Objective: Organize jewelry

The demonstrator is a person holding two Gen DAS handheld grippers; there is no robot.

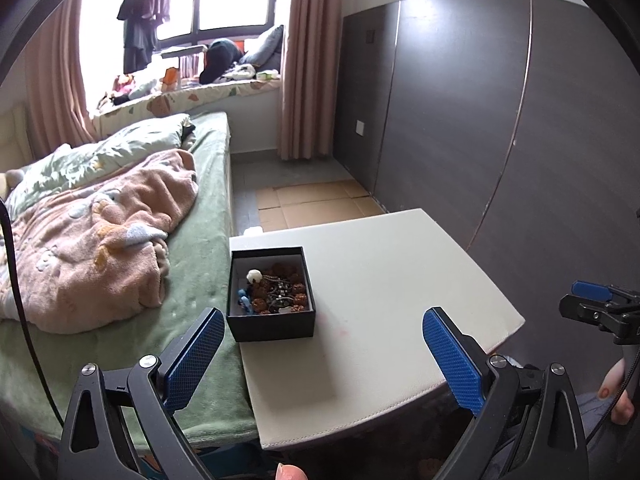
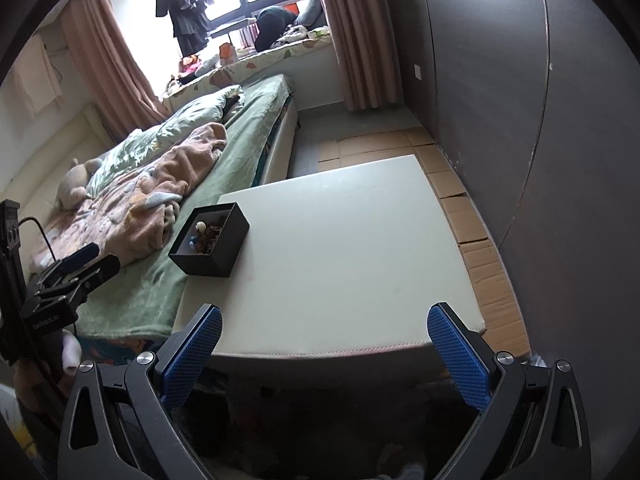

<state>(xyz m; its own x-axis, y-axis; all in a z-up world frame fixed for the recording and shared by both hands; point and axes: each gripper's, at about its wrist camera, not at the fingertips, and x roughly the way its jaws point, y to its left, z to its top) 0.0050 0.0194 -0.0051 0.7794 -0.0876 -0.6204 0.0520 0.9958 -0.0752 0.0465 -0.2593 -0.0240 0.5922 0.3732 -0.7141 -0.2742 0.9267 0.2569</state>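
Black jewelry box (image 1: 271, 294) shows its beads best from the left wrist; both grippers' jaws spread.

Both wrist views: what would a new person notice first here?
First, the black box full of tangled jewelry, at the white table's left edge beside the bed. Then the two grippers, left gripper and right gripper, both wide open and empty, hovering at the table's near edge. A pink blanket lies rumpled on the bed.
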